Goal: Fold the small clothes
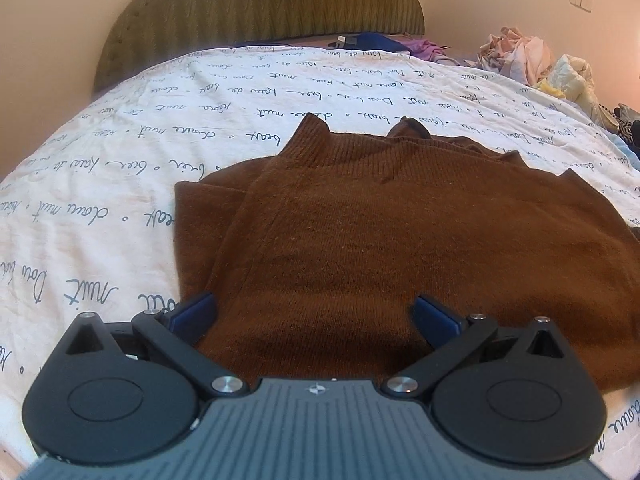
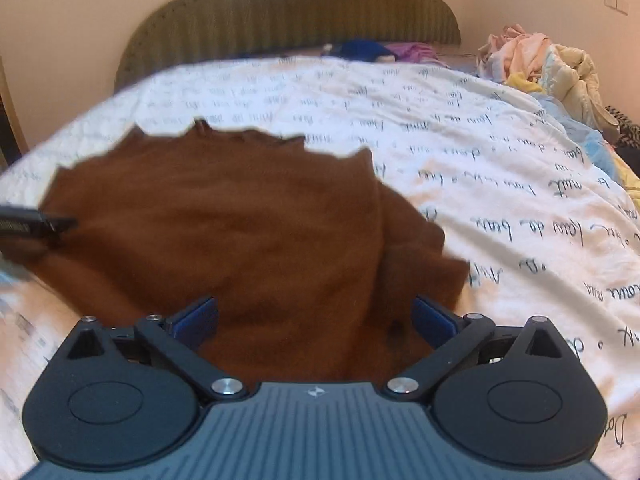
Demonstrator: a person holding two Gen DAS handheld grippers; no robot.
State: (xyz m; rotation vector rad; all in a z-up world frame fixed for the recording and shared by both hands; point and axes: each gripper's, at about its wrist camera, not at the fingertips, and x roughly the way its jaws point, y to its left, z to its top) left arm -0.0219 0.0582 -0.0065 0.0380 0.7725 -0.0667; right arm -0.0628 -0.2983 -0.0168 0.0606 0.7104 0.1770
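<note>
A brown knitted sweater (image 1: 380, 232) lies folded on the white bedspread (image 1: 120, 152), its ribbed collar pointing toward the headboard. My left gripper (image 1: 314, 314) stands open low over the sweater's near edge, blue pads wide apart, nothing pressed between them. In the right wrist view the same sweater (image 2: 224, 224) looks blurred, with a folded sleeve bulging at its right side. My right gripper (image 2: 314, 316) is open over the near hem, its pads clear of the cloth. At the left edge of that view, the tip of the left gripper (image 2: 36, 224) touches the sweater's side.
A green padded headboard (image 1: 260, 8) stands at the far end. A heap of loose clothes (image 1: 536, 64) lies at the back right of the bed. Blue and purple garments (image 1: 384, 42) sit by the headboard. The bedspread carries printed handwriting.
</note>
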